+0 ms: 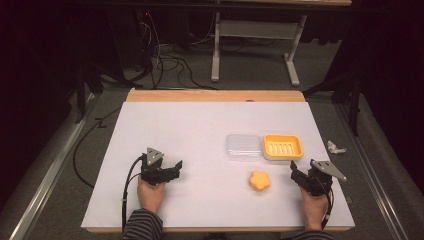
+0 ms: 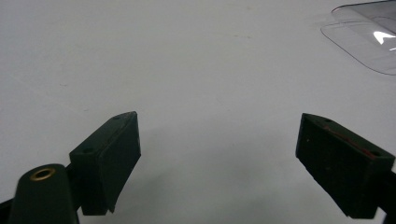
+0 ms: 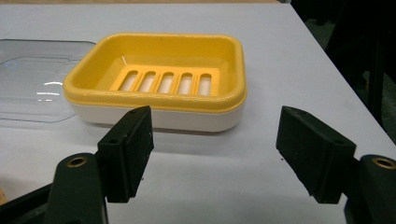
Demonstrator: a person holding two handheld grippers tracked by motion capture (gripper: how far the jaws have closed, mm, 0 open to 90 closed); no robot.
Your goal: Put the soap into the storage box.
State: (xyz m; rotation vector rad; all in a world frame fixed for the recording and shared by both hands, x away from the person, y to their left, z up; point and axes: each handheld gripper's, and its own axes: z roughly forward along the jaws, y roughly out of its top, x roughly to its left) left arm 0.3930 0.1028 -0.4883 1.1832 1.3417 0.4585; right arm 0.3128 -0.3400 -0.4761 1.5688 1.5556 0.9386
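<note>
Flower-shaped soap (image 1: 259,180) in high view, slotted soap dish (image 3: 159,79) up close in right gripper view

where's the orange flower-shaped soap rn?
High view: the orange flower-shaped soap lies on the white table, right of centre, just in front of the yellow soap dish, left of the right gripper.

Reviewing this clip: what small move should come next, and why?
Probably the right gripper swings toward the flower-shaped soap beside it: its jaws stand open and empty, the soap lies loose on the table, and the yellow soap dish sits empty.
</note>
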